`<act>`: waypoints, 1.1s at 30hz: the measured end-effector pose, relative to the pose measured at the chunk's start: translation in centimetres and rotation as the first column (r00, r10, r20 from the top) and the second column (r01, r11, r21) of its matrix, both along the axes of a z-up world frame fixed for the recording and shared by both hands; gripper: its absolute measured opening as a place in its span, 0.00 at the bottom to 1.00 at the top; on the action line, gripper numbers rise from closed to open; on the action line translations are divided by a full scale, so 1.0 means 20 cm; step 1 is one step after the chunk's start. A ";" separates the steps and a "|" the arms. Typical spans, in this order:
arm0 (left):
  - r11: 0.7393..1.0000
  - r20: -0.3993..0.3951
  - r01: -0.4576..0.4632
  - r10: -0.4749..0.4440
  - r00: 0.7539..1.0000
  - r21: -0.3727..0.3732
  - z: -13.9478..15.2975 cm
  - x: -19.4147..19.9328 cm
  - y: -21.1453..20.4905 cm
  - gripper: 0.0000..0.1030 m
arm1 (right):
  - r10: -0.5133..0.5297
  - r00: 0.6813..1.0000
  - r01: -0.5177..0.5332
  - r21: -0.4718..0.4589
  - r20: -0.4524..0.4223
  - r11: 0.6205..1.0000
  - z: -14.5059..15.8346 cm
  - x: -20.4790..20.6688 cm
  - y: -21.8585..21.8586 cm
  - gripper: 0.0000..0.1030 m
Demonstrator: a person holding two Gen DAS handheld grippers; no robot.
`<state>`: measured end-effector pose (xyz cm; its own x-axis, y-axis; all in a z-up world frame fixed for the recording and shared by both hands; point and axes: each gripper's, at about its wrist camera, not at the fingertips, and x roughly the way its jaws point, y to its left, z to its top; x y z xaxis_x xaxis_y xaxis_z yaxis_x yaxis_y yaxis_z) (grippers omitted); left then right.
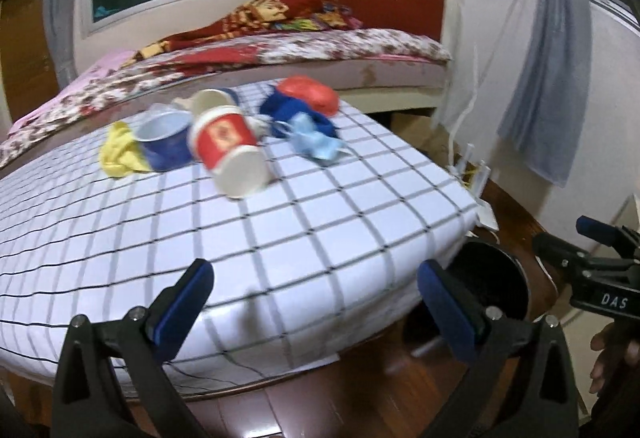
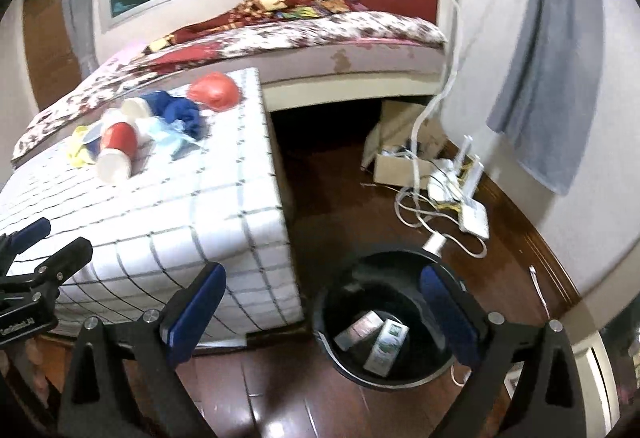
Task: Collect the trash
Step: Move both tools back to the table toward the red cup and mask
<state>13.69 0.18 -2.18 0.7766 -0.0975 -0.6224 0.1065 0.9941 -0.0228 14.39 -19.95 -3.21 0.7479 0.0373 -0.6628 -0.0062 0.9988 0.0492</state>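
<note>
Right gripper (image 2: 322, 312) spread empty above black bin (image 2: 384, 378), 2 cartons (image 2: 372, 338) inside, left gripper (image 1: 314, 304) released

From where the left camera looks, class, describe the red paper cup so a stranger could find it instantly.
Find the checked white table in front of the bed. In the litter heap at its far end, the red paper cup lies on its side, white base toward the camera. Only it has a red band; the blue cup beside it stands upright.

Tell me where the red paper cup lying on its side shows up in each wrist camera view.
Left wrist: the red paper cup lies just left of centre, on the checked table, white base toward the camera.
Right wrist: the same cup sits far left, mid-height, smaller.
Shared landmark: the blue cloth just right of the cup, with the red lid behind it.
</note>
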 end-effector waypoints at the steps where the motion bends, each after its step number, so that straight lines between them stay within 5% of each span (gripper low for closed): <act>1: 1.000 0.004 -0.016 0.016 1.000 0.001 0.00 0.00 0.04 0.99 | 0.013 1.000 -0.013 -0.002 0.004 1.000 0.01 0.02 0.03 0.96; 14: 0.988 0.027 -0.144 0.145 0.989 -0.051 0.05 0.19 0.37 0.95 | 0.230 0.971 -0.231 0.012 0.065 0.973 0.16 0.32 0.47 0.96; 18: 0.989 0.018 -0.121 0.123 0.992 -0.087 0.04 0.30 0.34 0.82 | 0.275 0.960 -0.274 -0.018 0.052 0.962 0.14 0.43 0.52 0.78; 23: 0.986 -0.011 -0.122 0.122 0.993 -0.113 0.00 0.45 0.29 0.80 | 0.289 0.957 -0.289 0.006 0.012 0.957 0.06 0.57 0.51 0.76; 30: 0.983 -0.068 -0.140 0.133 0.989 -0.120 -0.07 0.61 0.27 0.80 | 0.338 0.940 -0.336 0.039 -0.055 0.941 -0.02 0.75 0.54 0.58; 33: 0.983 -0.105 -0.141 0.129 0.986 -0.115 -0.09 0.66 0.28 0.69 | 0.355 0.932 -0.352 0.051 -0.065 0.934 -0.03 0.78 0.56 0.58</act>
<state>26.90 5.68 -4.08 0.7245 -0.0758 -0.6851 -0.0369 0.9882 -0.1484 30.09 -8.77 -3.89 0.6318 0.3168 -0.7074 -0.3539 0.9299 0.1003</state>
